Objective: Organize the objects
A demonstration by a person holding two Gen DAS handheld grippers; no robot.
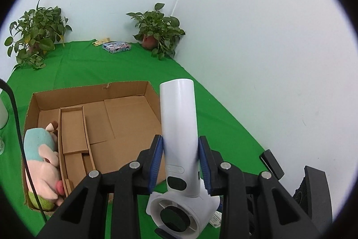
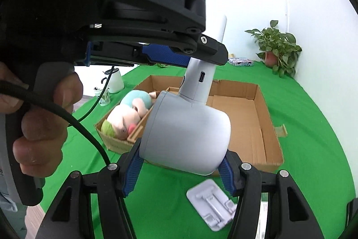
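Observation:
A white handheld fan hangs in the air above the green cloth, held at both ends. My left gripper (image 1: 180,160) is shut on its round handle (image 1: 179,118), blue pads pressing both sides. The fan's head (image 1: 176,212) shows its grille below the fingers. In the right wrist view my right gripper (image 2: 180,171) is shut on the barrel-shaped head (image 2: 188,133). The left gripper (image 2: 210,53) clamps the handle above it, carried by a person's hand (image 2: 44,115). Behind the fan lies an open cardboard box (image 2: 268,127) with a plush toy (image 2: 125,118) in its left compartment.
The box (image 1: 89,91) has cardboard dividers and the plush toy (image 1: 42,156) at its left. A white plastic stand (image 2: 212,205) lies on the cloth near me. Potted plants (image 1: 158,28) (image 1: 35,33), a tissue pack (image 1: 116,47) and a white jug (image 2: 115,80) stand farther back. Walls close the right side.

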